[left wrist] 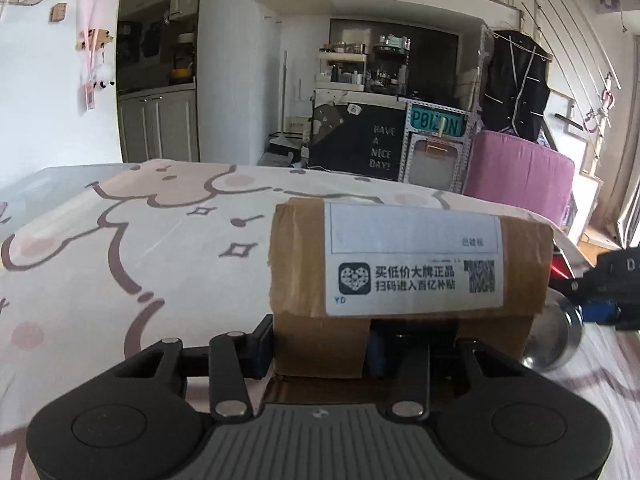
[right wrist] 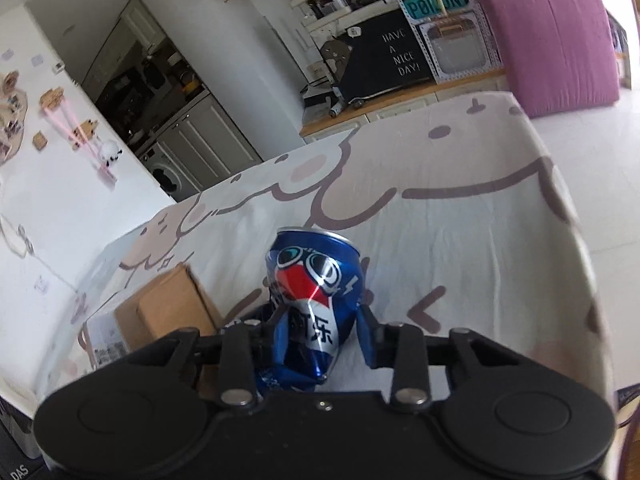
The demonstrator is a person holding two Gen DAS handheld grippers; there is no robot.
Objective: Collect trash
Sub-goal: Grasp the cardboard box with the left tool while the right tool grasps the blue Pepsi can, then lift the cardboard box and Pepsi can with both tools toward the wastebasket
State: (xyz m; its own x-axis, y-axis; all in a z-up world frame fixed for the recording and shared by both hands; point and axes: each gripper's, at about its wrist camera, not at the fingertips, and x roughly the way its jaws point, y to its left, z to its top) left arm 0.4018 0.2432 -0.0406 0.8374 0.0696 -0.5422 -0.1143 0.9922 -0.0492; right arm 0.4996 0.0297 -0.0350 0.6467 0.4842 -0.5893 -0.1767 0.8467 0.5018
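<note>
Cardboard box (left wrist: 408, 264) gripped in left tongs (left wrist: 360, 344), crushed Pepsi can (right wrist: 314, 304) in right tongs (right wrist: 320, 332); binning both remains.

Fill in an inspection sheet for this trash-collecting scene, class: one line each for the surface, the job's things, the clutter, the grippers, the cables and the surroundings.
Surface: bed sheet with a cartoon print, lightly wrinkled.
Job's things: cardboard box with a white shipping label, taped; dented blue soda can.
Clutter: nothing seen on the sheet besides the two items.
Grippers: left gripper closed on the cardboard box; right gripper closed on the blue soda can.
Cables: nothing seen.
Surroundings: pink cushion beyond the bed; black board reading HAVE A NICE DAY; washing machine under kitchen cabinets.
</note>
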